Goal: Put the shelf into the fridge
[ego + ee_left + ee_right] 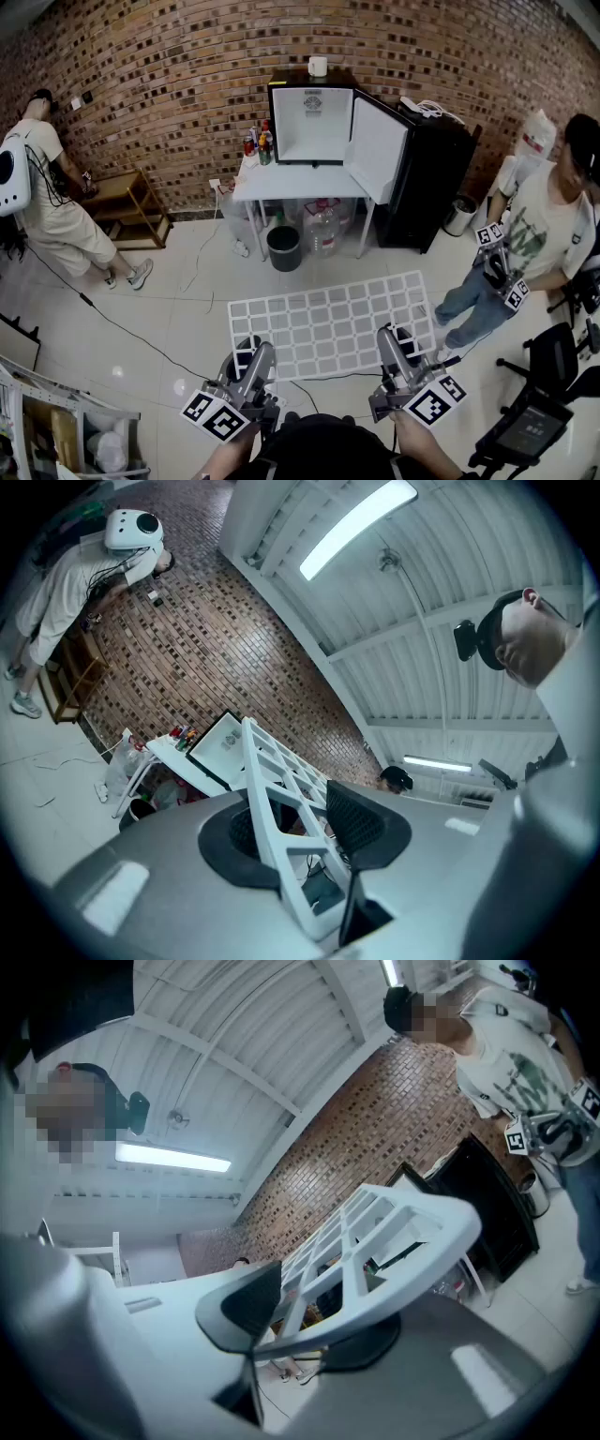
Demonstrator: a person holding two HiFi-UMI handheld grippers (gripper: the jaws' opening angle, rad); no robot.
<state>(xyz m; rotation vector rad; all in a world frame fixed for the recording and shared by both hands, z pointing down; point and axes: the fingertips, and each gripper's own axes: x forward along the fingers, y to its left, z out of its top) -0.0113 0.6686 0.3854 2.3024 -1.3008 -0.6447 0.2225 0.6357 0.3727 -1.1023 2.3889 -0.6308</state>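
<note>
A white lattice shelf (333, 322) hangs level in front of me, held at its near edge by both grippers. My left gripper (248, 355) is shut on the near left corner, and the shelf (277, 803) runs edge-on between its black pads (361, 822). At the near right corner my right gripper (401, 345) is shut on the shelf (375, 1251), one pad (248, 1302) above and one below. The small fridge (312, 123) stands on a white table (295, 184) by the brick wall, with its door (377, 149) swung open to the right and the inside bare.
Bottles (260, 146) stand on the table left of the fridge; a black bin (283, 247) and water jugs (322, 228) sit beneath it. A black cabinet (433, 178) is right of the door. One person (54, 192) stands far left, another person (525, 253) with grippers at right. Cables cross the floor.
</note>
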